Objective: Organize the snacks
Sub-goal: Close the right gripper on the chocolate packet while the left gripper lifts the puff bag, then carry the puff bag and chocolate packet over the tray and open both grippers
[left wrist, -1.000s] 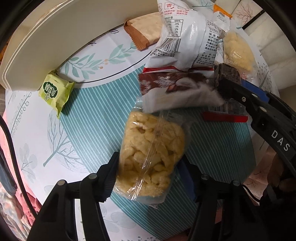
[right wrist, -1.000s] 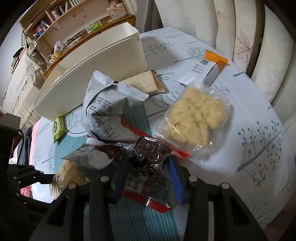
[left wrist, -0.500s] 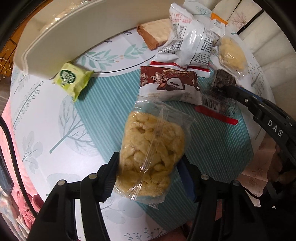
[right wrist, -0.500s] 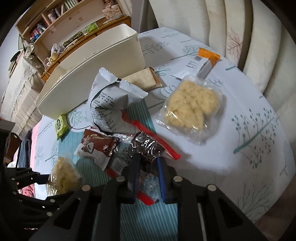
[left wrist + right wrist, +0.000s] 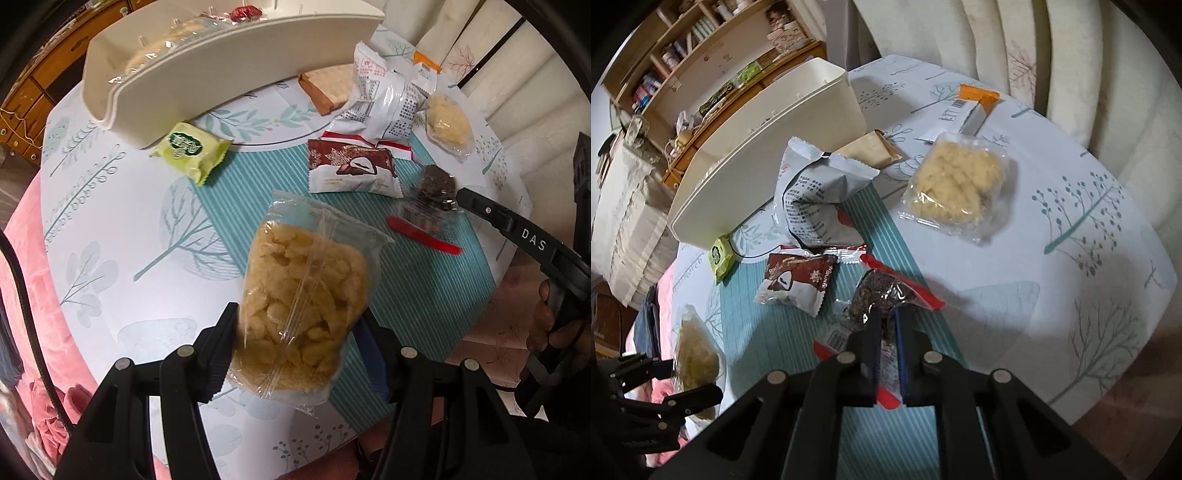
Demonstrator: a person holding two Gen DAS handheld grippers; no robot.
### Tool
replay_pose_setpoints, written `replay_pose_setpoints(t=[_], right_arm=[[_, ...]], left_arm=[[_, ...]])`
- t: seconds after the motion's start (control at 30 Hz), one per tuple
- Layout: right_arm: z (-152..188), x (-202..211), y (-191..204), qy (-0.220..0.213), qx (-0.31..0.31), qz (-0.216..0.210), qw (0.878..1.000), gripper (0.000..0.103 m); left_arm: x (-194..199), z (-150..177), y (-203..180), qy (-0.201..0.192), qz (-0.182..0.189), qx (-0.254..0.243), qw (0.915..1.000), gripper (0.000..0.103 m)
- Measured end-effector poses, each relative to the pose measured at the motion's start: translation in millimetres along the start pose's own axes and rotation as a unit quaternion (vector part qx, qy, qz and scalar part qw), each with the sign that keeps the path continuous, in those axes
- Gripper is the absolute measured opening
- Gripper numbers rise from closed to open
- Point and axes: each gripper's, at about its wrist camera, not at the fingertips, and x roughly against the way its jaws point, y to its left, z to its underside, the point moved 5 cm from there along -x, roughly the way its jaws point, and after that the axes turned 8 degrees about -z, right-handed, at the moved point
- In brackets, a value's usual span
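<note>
A clear bag of yellow puffs (image 5: 303,295) is clamped in the left tongs (image 5: 295,347), raised over the bench (image 5: 110,221) near the bin (image 5: 221,70). The dark snack (image 5: 882,295) is pinched by the right tongs (image 5: 886,325), farther from the bin, beside bare cloth at the bench edge.

table: round, under a white cloth (image 5: 110,221) printed with teal trees, striped teal disc in the middle
bin (image 5: 229,70): cream, long, on the far side of my table
green pack (image 5: 190,151): just beside the bin's near wall
brown pack (image 5: 352,170): on the stripes, mid-table
white bag (image 5: 816,199): crumpled, behind the brown pack
tan wafer (image 5: 873,151): between white bag and bin
yellow cake (image 5: 956,184): in clear wrap, right of the white bag
orange bar (image 5: 964,112): farthest, near the edge
</note>
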Motion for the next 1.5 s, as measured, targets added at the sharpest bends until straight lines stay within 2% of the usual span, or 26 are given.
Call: replay_pose_setpoints(t=[0.2, 0.4, 0.43, 0.5, 0.57, 0.6, 0.73, 0.93, 1.03, 1.2, 1.3, 1.5], right_arm=[[3.5, 6.6, -0.2, -0.012, -0.042, -0.005, 0.999, 0.003], [3.7, -0.9, 1.2, 0.008, -0.08, 0.011, 0.997, 0.005], [3.2, -1.8, 1.1, 0.007, -0.088, 0.014, 0.996, 0.006], [0.1, -3.2, 2.7, 0.008, -0.099, 0.016, 0.995, 0.017], [-3.2, -4.7, 3.8, 0.01, -0.11, 0.023, 0.994, 0.039], [-4.2, -6.4, 3.6, 0.015, -0.118, 0.03, 0.992, 0.041], [-5.8, -14.7, 3.2, 0.028, -0.154, 0.039, 0.987, 0.047], [-7.0, -32.7, 4.2, 0.062, -0.164, 0.067, 0.982, 0.048], [-7.9, -38.3, 9.6, 0.067, -0.158, 0.07, 0.983, 0.055], [-8.5, -45.1, 17.1, 0.084, -0.133, 0.095, 0.983, 0.055], [-8.4, -46.7, 19.1, 0.096, -0.118, 0.111, 0.982, 0.043], [-13.0, -53.2, 23.0, 0.131, -0.111, 0.087, 0.981, 0.042]], left_arm=[[12.5, 6.5, 11.3, -0.009, 0.006, 0.006, 0.9999, 0.06], [24.6, 11.3, 21.6, -0.009, 0.006, 0.009, 0.9999, 0.06], [25.7, 10.6, 22.3, -0.011, 0.007, 0.009, 0.9999, 0.06], [29.3, 11.5, 24.7, -0.012, 0.007, 0.01, 0.9999, 0.06], [32.2, 11.6, 26.4, -0.014, 0.009, 0.011, 0.9998, 0.06], [34.3, 11.5, 27.4, -0.015, 0.011, 0.011, 0.9998, 0.06], [40.9, 10.2, 31.5, -0.021, 0.013, 0.014, 0.9996, 0.06], [49.1, 8.2, 41.7, -0.023, 0.01, 0.03, 0.9992, 0.06], [51.6, 7.0, 46.5, -0.022, 0.009, 0.041, 0.9989, 0.06], [53.2, 3.8, 51.7, -0.017, 0.004, 0.06, 0.9981, 0.06], [52.7, 1.4, 53.1, -0.013, 0.003, 0.069, 0.9975, 0.06], [56.1, -11.6, 49.1, -0.004, 0.0, 0.081, 0.9967, 0.06]])
